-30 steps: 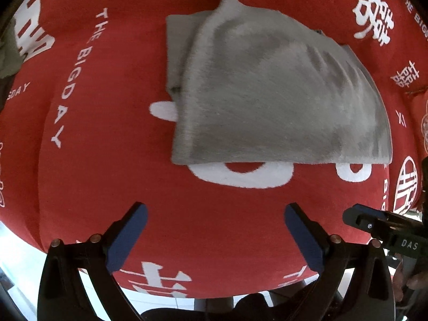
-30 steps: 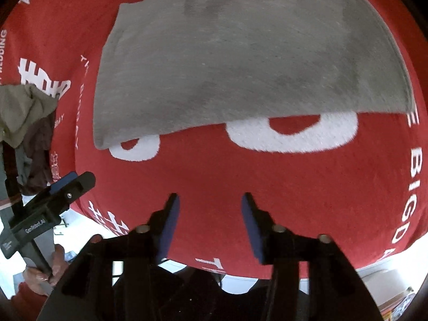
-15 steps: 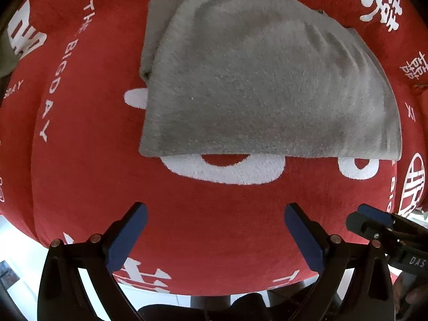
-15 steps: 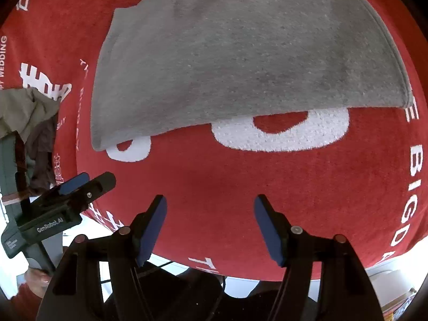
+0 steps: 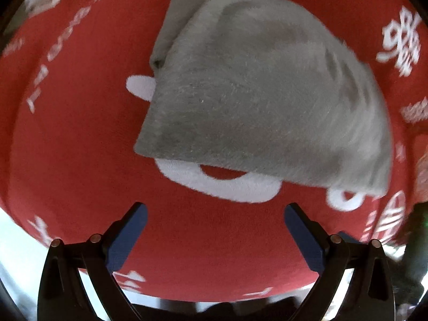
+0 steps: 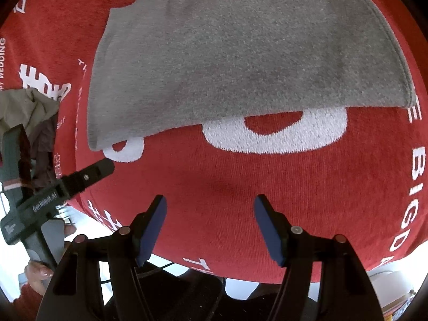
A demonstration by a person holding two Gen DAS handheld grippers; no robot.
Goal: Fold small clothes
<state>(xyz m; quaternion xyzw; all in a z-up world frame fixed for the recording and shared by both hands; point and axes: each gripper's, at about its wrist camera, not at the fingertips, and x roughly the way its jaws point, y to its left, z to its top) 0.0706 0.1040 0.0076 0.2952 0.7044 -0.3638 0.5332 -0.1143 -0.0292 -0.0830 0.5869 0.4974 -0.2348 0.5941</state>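
A grey folded garment point(image 5: 262, 99) lies flat on a red cloth with white lettering point(image 5: 80, 160). It also shows in the right wrist view point(image 6: 240, 53). My left gripper point(image 5: 215, 227) is open and empty, hovering just short of the garment's near edge. My right gripper point(image 6: 210, 219) is open and empty, also short of the near edge. The left gripper shows in the right wrist view point(image 6: 80, 179) at the left, close to the garment's near left corner.
A heap of olive and brown clothes point(image 6: 29, 117) lies at the left of the red cloth point(image 6: 294, 187). The cloth's near edge drops to a pale floor point(image 6: 88, 222) below both grippers.
My right gripper has opened wider. My left gripper has swung to the right, closer to the garment's near left corner. The garment has not moved.
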